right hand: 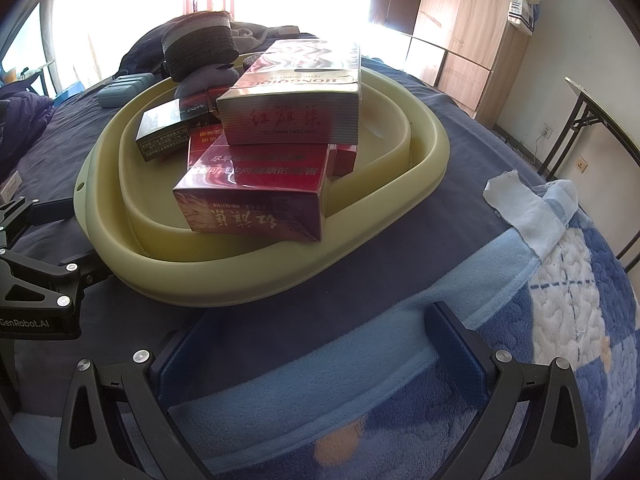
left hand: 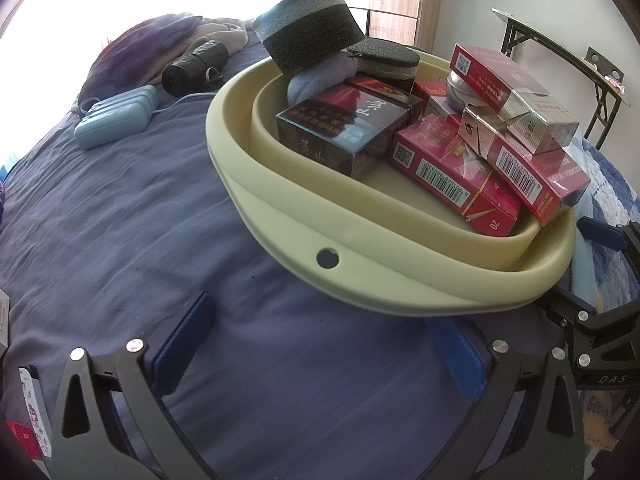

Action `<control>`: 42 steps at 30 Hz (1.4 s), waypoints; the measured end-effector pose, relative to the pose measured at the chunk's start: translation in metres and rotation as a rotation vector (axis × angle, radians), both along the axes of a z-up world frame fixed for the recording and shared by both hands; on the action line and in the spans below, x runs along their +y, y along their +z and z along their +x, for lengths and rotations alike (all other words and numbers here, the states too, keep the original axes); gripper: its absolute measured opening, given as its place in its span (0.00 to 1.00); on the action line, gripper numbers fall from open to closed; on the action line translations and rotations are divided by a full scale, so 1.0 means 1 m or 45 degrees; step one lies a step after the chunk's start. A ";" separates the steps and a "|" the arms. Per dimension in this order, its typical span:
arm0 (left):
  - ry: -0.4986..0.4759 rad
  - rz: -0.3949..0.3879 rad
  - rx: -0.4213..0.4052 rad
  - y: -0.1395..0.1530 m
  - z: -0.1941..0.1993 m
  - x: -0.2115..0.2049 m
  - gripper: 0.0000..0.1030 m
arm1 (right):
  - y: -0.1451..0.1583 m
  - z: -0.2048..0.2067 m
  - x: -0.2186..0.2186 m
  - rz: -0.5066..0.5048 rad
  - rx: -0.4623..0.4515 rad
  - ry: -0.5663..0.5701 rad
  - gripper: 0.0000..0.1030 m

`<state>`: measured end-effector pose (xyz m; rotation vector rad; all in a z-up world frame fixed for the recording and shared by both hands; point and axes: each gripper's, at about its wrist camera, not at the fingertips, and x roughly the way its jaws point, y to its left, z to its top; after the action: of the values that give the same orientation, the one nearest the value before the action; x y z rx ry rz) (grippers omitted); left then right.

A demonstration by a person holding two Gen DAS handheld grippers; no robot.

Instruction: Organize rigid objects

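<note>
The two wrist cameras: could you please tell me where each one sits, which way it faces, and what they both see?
Left wrist view: sits on the left hand-held gripper, low over the dark blue bedsheet, facing the pale yellow-green oval basin; its own open blue-padded fingers show, and the right hand-held gripper at the right edge.
Right wrist view: sits on the right hand-held gripper over the blue fleece blanket, facing the basin from another side; its open fingers show.
Shared: the basin, the red cigarette packs, the round dark sponge.

Boxes (left hand: pixel 452 168) in basin (left hand: pixel 360 280) (on bed (left hand: pixel 120 240)).
</note>
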<state>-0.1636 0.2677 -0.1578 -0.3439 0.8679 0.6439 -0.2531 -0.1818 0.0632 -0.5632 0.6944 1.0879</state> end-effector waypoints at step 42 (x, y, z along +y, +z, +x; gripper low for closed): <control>0.000 0.000 0.000 0.000 0.000 0.000 1.00 | 0.000 0.000 0.000 0.000 -0.001 0.001 1.00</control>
<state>-0.1636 0.2676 -0.1578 -0.3440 0.8680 0.6439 -0.2530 -0.1821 0.0632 -0.5637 0.6938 1.0883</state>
